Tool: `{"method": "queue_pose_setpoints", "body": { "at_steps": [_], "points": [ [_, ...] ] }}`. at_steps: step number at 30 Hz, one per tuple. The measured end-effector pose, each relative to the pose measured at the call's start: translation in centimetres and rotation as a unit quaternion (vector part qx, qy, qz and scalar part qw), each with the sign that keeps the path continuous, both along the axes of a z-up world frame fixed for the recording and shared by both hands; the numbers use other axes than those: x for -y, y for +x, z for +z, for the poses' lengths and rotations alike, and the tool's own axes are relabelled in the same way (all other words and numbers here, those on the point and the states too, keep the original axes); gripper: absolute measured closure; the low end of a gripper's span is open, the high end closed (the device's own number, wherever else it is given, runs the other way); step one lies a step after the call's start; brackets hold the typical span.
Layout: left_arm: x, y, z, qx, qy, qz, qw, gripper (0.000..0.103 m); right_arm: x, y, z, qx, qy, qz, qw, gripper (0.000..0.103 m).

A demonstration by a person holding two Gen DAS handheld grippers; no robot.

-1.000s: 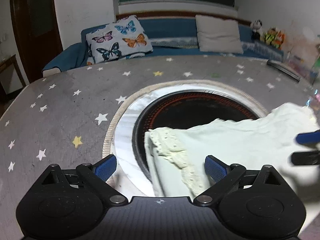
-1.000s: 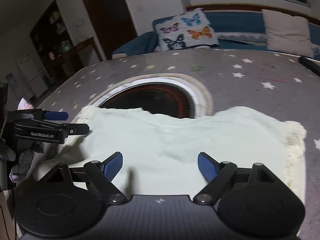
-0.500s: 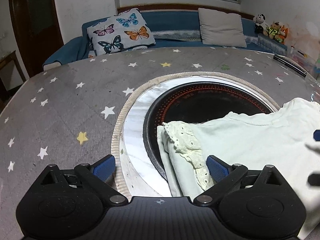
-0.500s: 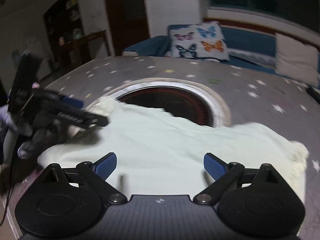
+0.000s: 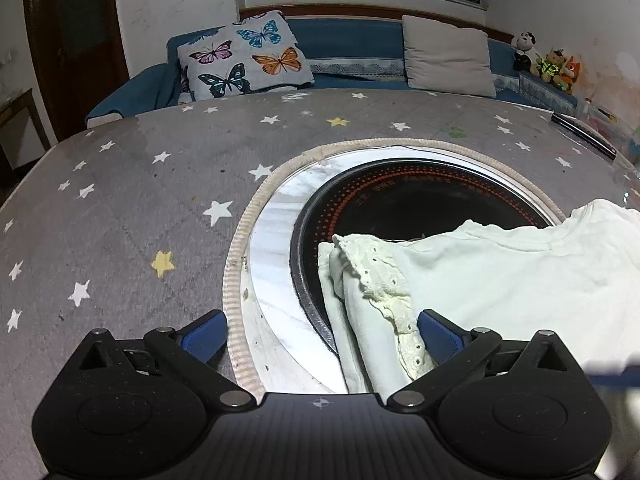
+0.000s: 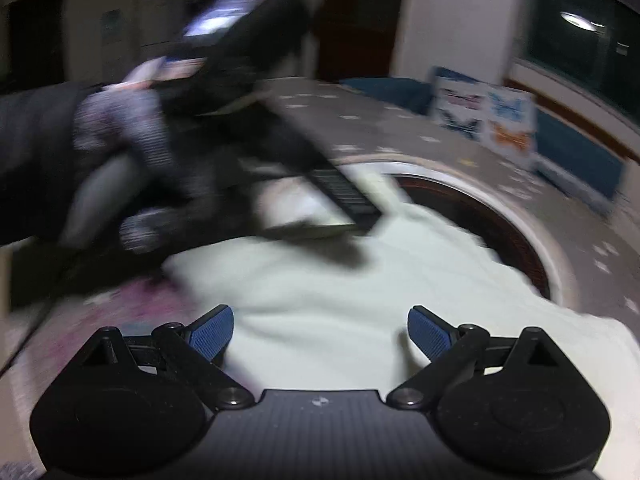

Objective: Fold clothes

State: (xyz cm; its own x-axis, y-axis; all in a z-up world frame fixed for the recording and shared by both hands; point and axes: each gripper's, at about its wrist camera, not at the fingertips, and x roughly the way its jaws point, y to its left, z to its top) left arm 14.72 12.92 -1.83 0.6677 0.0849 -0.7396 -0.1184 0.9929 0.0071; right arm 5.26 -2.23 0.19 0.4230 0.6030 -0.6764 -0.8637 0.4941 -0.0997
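Both claws gape above the garment's (image 5: 500, 276) lace edge (image 5: 384, 280).

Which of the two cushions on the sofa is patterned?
The left one, the butterfly cushion, printed with coloured butterflies on a pale ground. The plain cushion to its right is a single beige-grey colour with no print.

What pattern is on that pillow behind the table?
Colourful butterflies on the white pillow, clearest in the left wrist view.

There were two pillows (image 5: 244, 60) (image 5: 448, 56), three toys (image 5: 548, 64), one garment (image 5: 500, 276), and one burner (image 5: 420, 204).
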Motion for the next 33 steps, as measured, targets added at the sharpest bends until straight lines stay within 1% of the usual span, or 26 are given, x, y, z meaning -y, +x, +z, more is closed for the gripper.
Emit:
{"method": "queue_pose_setpoints", "body": {
  "at_steps": [1,2,5,9,15,18,21,26,29,33],
  "points": [
    [0.0,0.0,0.0,0.0,-0.001,0.001,1.0,0.0,-0.2,-0.6,0.0,-0.002,0.0,0.016,1.0,0.007],
    [0.0,-0.1,0.0,0.0,-0.001,0.001,1.0,0.0,-0.3,-1.1,0.2,0.006,0.0,0.023,1.0,0.007],
    [0.0,-0.1,0.0,0.001,-0.002,0.0,1.0,0.0,-0.2,-0.7,0.8,-0.005,0.016,0.015,1.0,0.007],
    [0.0,-0.1,0.0,0.002,-0.001,-0.002,1.0,0.0,-0.2,0.0,0.8,-0.058,0.035,0.029,0.997,0.007],
    [-0.1,-0.1,0.0,0.002,-0.001,-0.002,1.0,0.0,-0.9,-2.4,0.3,-0.081,0.035,0.109,0.99,0.007],
    [0.0,-0.2,0.0,0.003,-0.001,-0.002,1.0,0.0,-0.2,-2.6,1.1,-0.083,0.045,0.114,0.989,0.007],
    [0.0,-0.2,0.0,0.005,0.0,0.0,1.0,0.0,1.2,-2.0,1.8,-0.084,0.051,0.089,0.991,0.007],
    [0.1,-0.3,0.0,0.006,0.0,0.002,1.0,0.0,4.9,0.4,2.3,-0.095,0.06,0.015,0.994,0.007],
    [0.1,-0.3,-0.1,0.007,0.0,0.003,1.0,0.0,7.9,2.1,2.2,-0.105,0.068,-0.039,0.991,0.007],
    [0.2,-0.4,-0.1,0.008,0.001,0.004,1.0,0.0,12.4,3.2,1.5,-0.116,0.075,-0.109,0.984,0.007]
  ]
}}
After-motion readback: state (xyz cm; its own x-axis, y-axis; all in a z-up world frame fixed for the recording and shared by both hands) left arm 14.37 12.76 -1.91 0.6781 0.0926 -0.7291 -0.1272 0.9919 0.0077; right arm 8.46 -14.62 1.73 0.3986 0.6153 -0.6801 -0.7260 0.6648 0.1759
